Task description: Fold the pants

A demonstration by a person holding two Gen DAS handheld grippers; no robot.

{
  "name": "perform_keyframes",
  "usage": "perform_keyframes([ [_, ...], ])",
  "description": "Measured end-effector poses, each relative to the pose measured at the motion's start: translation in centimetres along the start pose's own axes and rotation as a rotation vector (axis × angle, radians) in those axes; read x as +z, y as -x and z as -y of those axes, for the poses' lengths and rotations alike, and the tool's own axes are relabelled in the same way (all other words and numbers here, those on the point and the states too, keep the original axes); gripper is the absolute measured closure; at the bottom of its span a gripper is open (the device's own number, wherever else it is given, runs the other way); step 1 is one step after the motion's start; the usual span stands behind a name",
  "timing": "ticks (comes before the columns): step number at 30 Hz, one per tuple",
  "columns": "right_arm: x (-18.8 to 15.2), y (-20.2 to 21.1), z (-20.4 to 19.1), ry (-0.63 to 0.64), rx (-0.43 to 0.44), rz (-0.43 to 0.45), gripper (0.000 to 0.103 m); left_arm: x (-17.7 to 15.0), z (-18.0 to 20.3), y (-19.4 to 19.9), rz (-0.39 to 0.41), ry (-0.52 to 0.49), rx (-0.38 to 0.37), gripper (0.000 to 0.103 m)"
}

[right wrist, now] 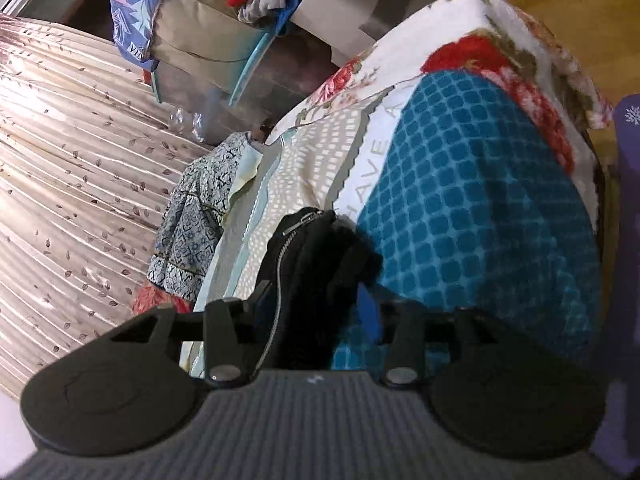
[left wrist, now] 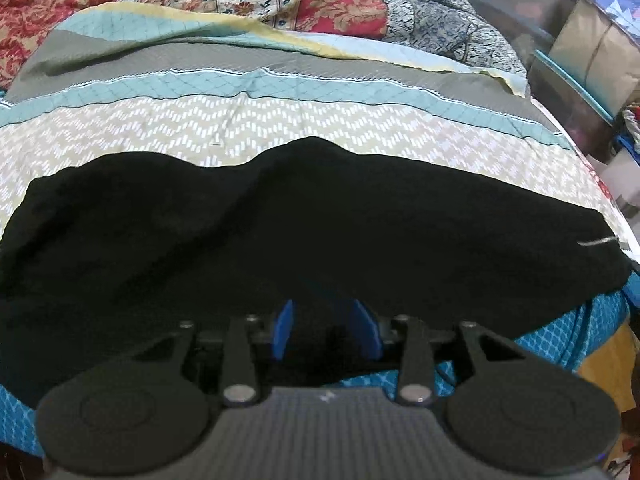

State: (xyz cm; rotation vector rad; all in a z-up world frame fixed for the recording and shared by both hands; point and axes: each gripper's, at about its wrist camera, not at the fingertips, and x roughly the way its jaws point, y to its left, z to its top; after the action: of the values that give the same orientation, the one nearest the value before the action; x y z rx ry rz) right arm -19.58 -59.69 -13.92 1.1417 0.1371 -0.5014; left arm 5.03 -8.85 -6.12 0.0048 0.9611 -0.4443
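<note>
Black pants [left wrist: 304,220] lie across the patterned bedspread [left wrist: 280,128], filling the frame's middle. The left gripper [left wrist: 326,330], low centre, stands spread around the near edge; the right gripper [right wrist: 320,312] straddles a zippered bunch, grip uncertain. Both should pinch evenly before folding.

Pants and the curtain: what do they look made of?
Pants: soft matt black cloth, perhaps knit or fleece; it drapes in loose folds and shows no sheen. A metal-looking zip glints silver along one edge. Curtain: thin satiny fabric, likely synthetic; its pleats shine in the light and carry a small leaf print.
</note>
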Motion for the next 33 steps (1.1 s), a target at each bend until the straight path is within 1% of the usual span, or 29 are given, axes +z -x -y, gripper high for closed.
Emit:
perform_keyframes([
  [2,0.1,-1.4,-0.2,-0.023,-0.037,-0.018,0.057,-0.2,-0.2,0.2,0.003,-0.004,0.004,0.066],
  [4,0.3,-1.5,0.2,-0.091,-0.035,-0.015,0.058,-0.5,-0.8,0.6,0.009,0.015,0.003,0.066],
  [6,0.3,-1.3,0.0,-0.093,-0.053,-0.020,0.087,-0.8,-1.7,0.8,0.007,0.040,0.001,0.066],
  [7,0.2,-1.6,-0.3,-0.082,-0.059,-0.045,0.087,-1.0,-2.1,0.8,0.004,0.051,0.003,0.066],
  [8,0.3,-1.3,-0.5,-0.086,-0.057,-0.047,0.087,-1.1,-2.5,0.9,0.003,0.059,0.005,0.066],
  [10,0.2,-0.5,-2.1,-0.067,-0.002,-0.032,0.088,-1.3,-3.3,1.2,0.009,0.078,0.000,0.066],
  [12,0.1,0.3,-4.7,-0.034,0.066,-0.027,0.088,-1.4,-4.0,1.3,0.014,0.099,-0.015,0.066],
  [14,-0.5,0.7,-7.9,0.028,0.129,-0.040,0.087,-1.2,-4.3,1.2,0.017,0.121,-0.035,0.066],
  [15,-1.2,0.9,-9.8,0.084,0.158,-0.052,0.088,-1.1,-4.4,1.1,0.019,0.133,-0.049,0.066],
  [18,-4.4,0.6,-15.1,0.276,0.215,-0.120,0.087,-0.5,-4.6,1.0,0.031,0.176,-0.116,0.067],
  [20,-7.8,-0.1,-17.8,0.406,0.225,-0.177,0.087,-0.2,-4.5,0.8,0.042,0.188,-0.150,0.068],
  [21,-10.1,-0.5,-18.9,0.480,0.233,-0.224,0.087,-0.1,-4.4,0.7,0.045,0.188,-0.162,0.068],
  [24,-16.2,-2.3,-20.4,0.620,0.242,-0.371,0.087,0.1,-3.8,0.0,0.035,0.179,-0.183,0.068],
  [26,-20.3,-3.8,-20.3,0.670,0.233,-0.479,0.087,0.2,-3.5,-0.6,0.025,0.166,-0.189,0.068],
  [27,-22.0,-4.2,-20.3,0.704,0.220,-0.512,0.087,0.2,-3.2,-1.0,0.020,0.161,-0.193,0.068],
  [28,-24.1,-4.6,-20.2,0.770,0.189,-0.532,0.087,0.2,-3.0,-1.4,0.011,0.157,-0.200,0.068],
  [29,-25.5,-4.9,-20.2,0.830,0.156,-0.540,0.085,0.3,-2.7,-1.9,-0.002,0.155,-0.208,0.068],
  [30,-26.8,-5.0,-19.9,0.880,0.122,-0.550,0.083,0.4,-2.4,-2.3,-0.012,0.150,-0.216,0.068],
  [31,-27.1,-5.2,-19.9,0.895,0.110,-0.543,0.083,0.6,-2.0,-2.7,-0.020,0.137,-0.226,0.068],
  [32,-26.9,-5.2,-20.1,0.899,0.111,-0.530,0.077,0.8,-1.4,-3.1,-0.026,0.119,-0.234,0.068],
  [33,-26.5,-4.9,-20.2,0.896,0.122,-0.529,0.067,1.1,-0.7,-3.4,-0.029,0.096,-0.241,0.068],
])
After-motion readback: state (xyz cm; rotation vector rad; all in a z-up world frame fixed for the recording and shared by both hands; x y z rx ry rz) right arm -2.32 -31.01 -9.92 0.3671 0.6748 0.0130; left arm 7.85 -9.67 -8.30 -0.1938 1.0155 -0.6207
